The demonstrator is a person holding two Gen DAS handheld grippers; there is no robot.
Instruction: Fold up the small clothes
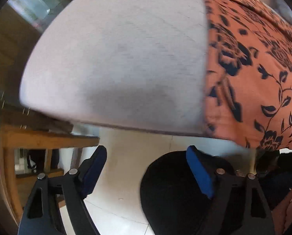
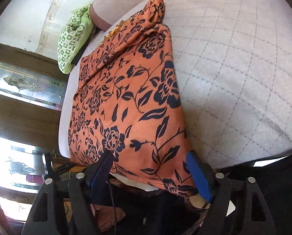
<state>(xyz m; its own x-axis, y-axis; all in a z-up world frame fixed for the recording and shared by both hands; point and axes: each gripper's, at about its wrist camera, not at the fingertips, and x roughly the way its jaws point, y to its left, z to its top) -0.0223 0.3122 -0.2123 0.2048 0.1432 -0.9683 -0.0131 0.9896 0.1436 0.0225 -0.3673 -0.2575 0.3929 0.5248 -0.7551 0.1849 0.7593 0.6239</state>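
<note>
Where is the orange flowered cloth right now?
The orange flowered cloth lies along the pale mattress's edge, a green patterned pillow beyond it.

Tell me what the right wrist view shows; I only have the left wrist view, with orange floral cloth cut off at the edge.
Observer: The orange floral garment lies flat on the quilted bed cover, its near hem overhanging the edge.
Operator: Report the right gripper.
Observer: The right gripper has open jaws straddling that hem, gripping nothing.
Operator: Name anything beyond the garment.
Observer: A green patterned cloth sits past its far end.
</note>
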